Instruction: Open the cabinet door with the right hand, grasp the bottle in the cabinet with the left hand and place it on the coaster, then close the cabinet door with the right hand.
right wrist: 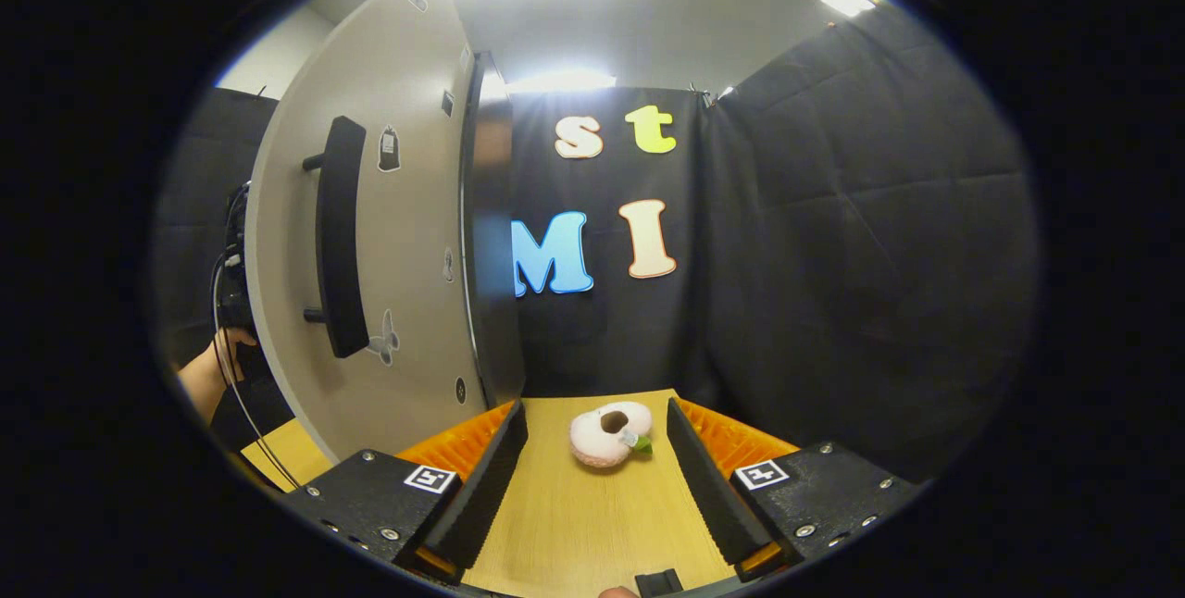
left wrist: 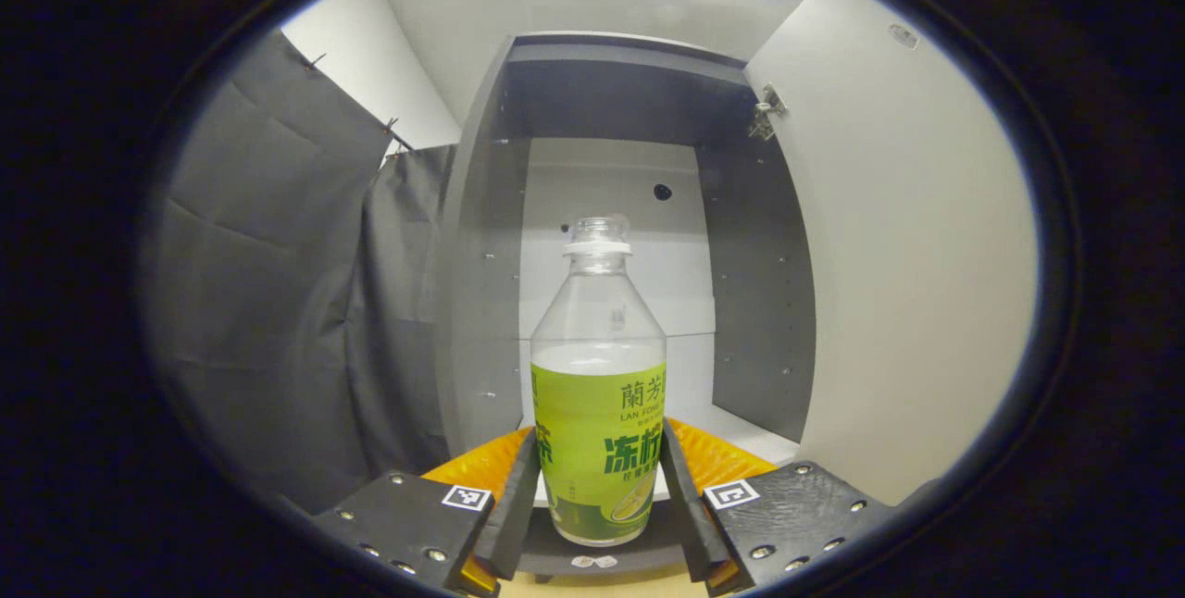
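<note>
Inside the open grey cabinet, the upright green-labelled clear plastic bottle stands between the left gripper's fingers, which flank it closely, contact unclear.

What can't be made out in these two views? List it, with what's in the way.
Left gripper view: whether the left gripper truly presses the clear green-labelled plastic bottle; its fingers cover the contact.
Right gripper view: cabinet interior, hidden by the open white cabinet door.
Right gripper view: small pink-and-white object on the wooden table, too small to identify.
Right gripper view: hand beside the door, cut by the picture edge.
</note>
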{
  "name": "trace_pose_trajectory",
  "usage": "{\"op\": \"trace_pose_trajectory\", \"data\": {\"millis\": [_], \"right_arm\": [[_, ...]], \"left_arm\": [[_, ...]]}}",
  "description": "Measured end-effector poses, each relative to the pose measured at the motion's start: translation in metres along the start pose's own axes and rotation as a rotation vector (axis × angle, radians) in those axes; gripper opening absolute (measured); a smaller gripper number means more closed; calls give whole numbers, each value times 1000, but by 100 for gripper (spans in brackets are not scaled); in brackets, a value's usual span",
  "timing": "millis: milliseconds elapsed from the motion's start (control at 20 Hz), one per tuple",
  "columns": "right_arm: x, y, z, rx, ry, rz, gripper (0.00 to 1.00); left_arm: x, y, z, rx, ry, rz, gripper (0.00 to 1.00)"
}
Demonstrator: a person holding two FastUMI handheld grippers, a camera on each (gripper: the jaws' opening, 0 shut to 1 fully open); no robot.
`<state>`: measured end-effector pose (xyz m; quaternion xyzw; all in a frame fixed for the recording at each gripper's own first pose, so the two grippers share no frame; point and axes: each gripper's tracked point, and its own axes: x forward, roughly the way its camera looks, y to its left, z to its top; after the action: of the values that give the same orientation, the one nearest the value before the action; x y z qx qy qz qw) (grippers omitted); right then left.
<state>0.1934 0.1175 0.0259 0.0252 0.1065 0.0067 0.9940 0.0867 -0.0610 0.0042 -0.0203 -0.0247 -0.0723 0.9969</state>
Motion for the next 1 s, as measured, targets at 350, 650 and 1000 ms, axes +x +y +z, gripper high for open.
{"op": "trace_pose_trajectory", "data": {"millis": [350, 650, 1000], "right_arm": [[-10, 10, 1, 24, -12, 58, 94], [-21, 18, 5, 18, -21, 98, 92], [-26, 17, 15, 8, -42, 105, 94]], "left_arm": [[-70, 12, -18, 25, 15, 44, 64], [-126, 20, -44, 25, 48, 88, 68], [-182, 43, -87, 41, 53, 162, 72]]}}
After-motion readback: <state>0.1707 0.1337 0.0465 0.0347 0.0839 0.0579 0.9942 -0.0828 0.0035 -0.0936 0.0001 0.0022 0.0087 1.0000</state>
